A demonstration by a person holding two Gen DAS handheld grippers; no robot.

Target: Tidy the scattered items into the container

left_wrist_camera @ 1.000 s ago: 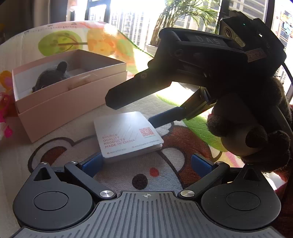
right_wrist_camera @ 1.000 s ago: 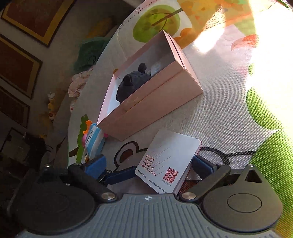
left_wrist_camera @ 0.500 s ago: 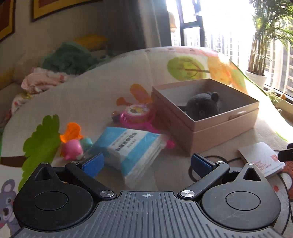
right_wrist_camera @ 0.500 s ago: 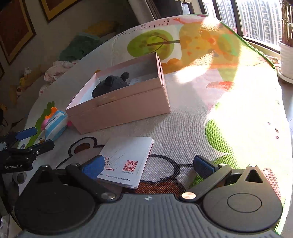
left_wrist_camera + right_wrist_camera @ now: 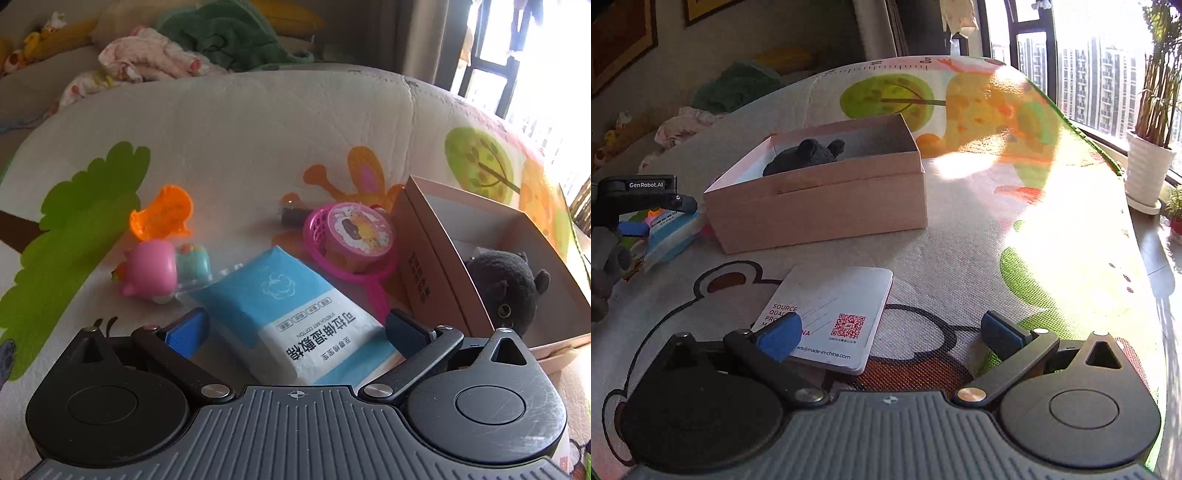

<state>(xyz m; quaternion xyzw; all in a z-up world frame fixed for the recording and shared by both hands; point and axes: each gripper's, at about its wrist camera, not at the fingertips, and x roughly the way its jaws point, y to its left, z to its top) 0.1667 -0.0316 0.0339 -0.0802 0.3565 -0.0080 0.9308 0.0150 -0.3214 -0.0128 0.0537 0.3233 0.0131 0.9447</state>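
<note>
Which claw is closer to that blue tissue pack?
The left claw: open, with the blue tissue pack between its fingers. The right claw is over by the white booklet, well away.

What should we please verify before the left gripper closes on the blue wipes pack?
1. Left gripper open: ok.
2. Blue wipes pack between its fingers: ok.
3. Pink net toy clear of the pack: cannot tell, its handle lies close beside it.
4. Pink box has room beside the black plush: ok.
5. Right gripper open over the white booklet, away from the box: ok.
</note>
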